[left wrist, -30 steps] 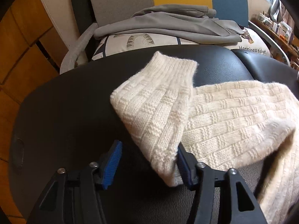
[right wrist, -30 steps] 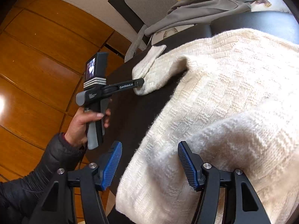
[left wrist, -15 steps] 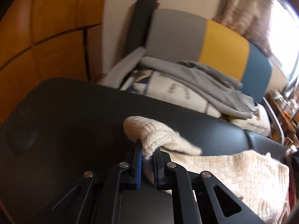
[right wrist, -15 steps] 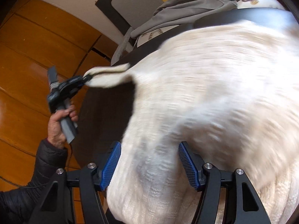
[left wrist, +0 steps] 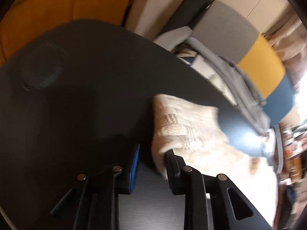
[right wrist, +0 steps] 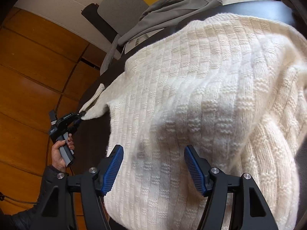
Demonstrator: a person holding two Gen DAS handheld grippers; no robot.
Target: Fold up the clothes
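A cream knitted sweater (right wrist: 201,99) lies spread over the black table (right wrist: 92,134). Its sleeve (left wrist: 182,122) stretches out to the left. My left gripper (left wrist: 151,163) has its jaws partly apart, and the sleeve end lies over the right finger. In the right wrist view the left gripper (right wrist: 81,114) sits at the sleeve tip (right wrist: 92,111), held by a hand. My right gripper (right wrist: 153,170) is open above the sweater's body, with nothing between its pads.
A chair with grey, yellow and blue back panels (left wrist: 257,57) stands behind the table, with grey clothes (right wrist: 168,11) piled on it. Wooden wall panels (right wrist: 28,67) are to the left. Black tabletop (left wrist: 67,105) lies left of the sleeve.
The left gripper closed on the sleeve, pulled it out to the left, and its jaws have now parted. The sweater body is flatter. The right gripper stayed open.
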